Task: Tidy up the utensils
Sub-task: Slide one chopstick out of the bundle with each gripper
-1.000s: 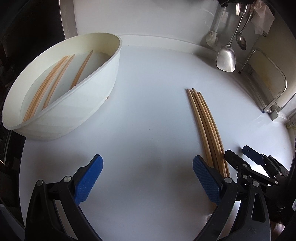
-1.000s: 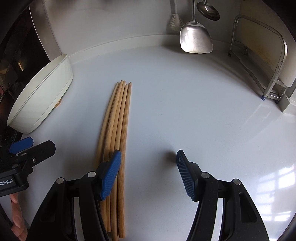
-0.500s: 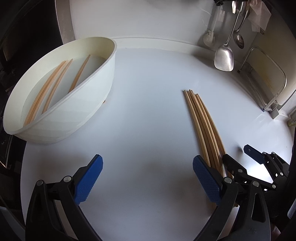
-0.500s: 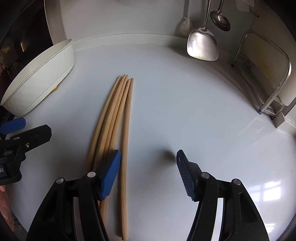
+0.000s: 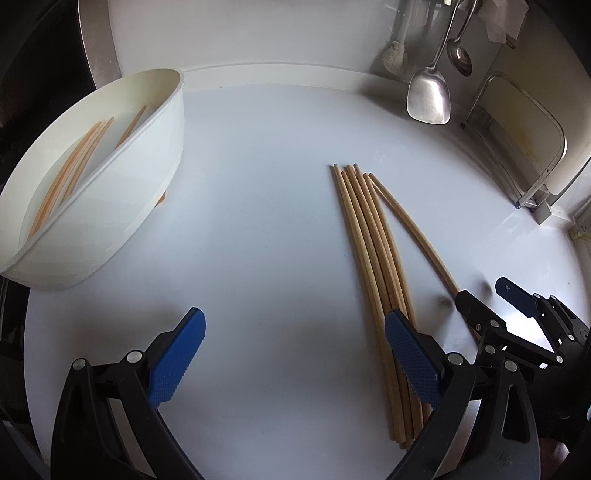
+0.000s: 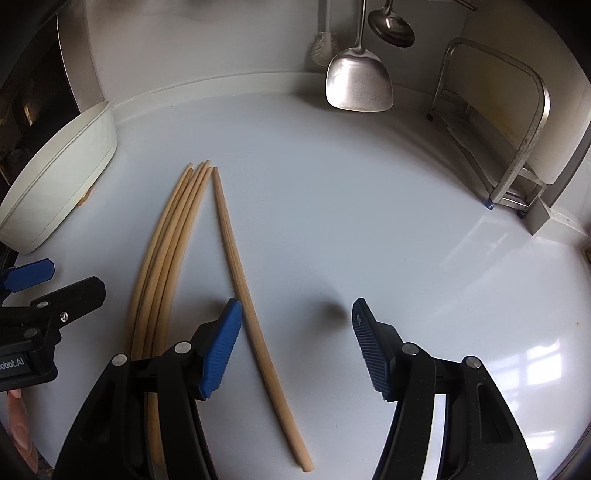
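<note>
Far left on the white counter (image 5: 258, 229) sits the white oval tub (image 5: 122, 206), with a few wooden chopsticks (image 5: 74, 166) already lying inside it. My left gripper (image 5: 293, 354) hangs over bare counter just near of the tub, fingers (image 5: 177, 358) spread wide with nothing between them. Its right finger sits over the near end of the chopstick bundle (image 5: 373, 251), which lies in the middle of the counter running near to far, the sticks packed tight side by side.

One loose chopstick (image 6: 240, 273) is angled off to the right of that bundle, tips close together at the far end and fanning apart toward me. My right gripper (image 6: 297, 343) is straddling that stray one, fingers (image 6: 221, 347) fairly wide and not pinching it, the left finger just beside the stick. I can't tell if it actually touches.

Far right, a metal spatula (image 6: 358, 81) and ladle (image 6: 391, 26) hang on the wall, with a metal rack (image 6: 517, 147) beside them.
</note>
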A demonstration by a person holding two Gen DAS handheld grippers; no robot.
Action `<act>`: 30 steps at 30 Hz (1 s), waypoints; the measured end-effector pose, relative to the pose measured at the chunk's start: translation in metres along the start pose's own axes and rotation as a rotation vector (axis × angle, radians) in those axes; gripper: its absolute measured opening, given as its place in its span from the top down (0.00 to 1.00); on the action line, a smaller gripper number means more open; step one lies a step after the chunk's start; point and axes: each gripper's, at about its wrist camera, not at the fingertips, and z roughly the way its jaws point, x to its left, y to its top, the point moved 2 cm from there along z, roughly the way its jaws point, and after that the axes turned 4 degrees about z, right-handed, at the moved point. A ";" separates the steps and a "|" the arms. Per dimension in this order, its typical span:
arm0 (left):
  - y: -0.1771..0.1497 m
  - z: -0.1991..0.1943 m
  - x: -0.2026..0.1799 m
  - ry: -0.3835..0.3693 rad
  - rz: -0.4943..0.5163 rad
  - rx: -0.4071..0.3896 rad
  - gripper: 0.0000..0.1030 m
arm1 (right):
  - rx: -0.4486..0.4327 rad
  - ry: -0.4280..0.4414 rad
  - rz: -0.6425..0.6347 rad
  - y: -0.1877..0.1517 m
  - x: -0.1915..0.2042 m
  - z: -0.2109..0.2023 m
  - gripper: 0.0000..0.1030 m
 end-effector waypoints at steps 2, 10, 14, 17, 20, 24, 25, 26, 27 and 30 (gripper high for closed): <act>0.001 0.004 -0.002 0.007 -0.017 0.013 0.07 | -0.001 0.000 0.006 -0.001 -0.003 -0.001 0.42; -0.002 0.019 -0.015 0.035 -0.015 0.047 0.07 | -0.015 -0.002 0.023 0.000 -0.015 -0.006 0.42; -0.002 0.021 -0.013 0.037 -0.027 0.053 0.07 | -0.014 0.007 0.028 0.000 -0.017 -0.006 0.42; -0.002 0.022 -0.011 0.046 -0.025 0.053 0.07 | -0.013 0.010 0.031 0.000 -0.018 -0.005 0.42; -0.004 0.020 -0.010 0.049 -0.020 0.057 0.06 | -0.012 0.013 0.035 0.001 -0.019 -0.005 0.42; -0.009 0.019 -0.008 0.082 0.004 0.063 0.06 | -0.013 0.015 0.032 0.002 -0.019 -0.005 0.42; -0.009 0.019 -0.007 0.080 0.006 0.059 0.06 | -0.013 0.015 0.031 0.003 -0.019 -0.005 0.42; -0.009 0.019 -0.005 0.082 0.002 0.058 0.06 | -0.013 0.015 0.030 0.003 -0.019 -0.005 0.42; -0.008 0.019 -0.004 0.084 -0.003 0.057 0.06 | -0.013 0.015 0.030 0.003 -0.019 -0.004 0.42; -0.004 0.021 -0.001 0.089 -0.011 0.056 0.06 | -0.014 0.001 0.031 0.004 -0.020 -0.002 0.42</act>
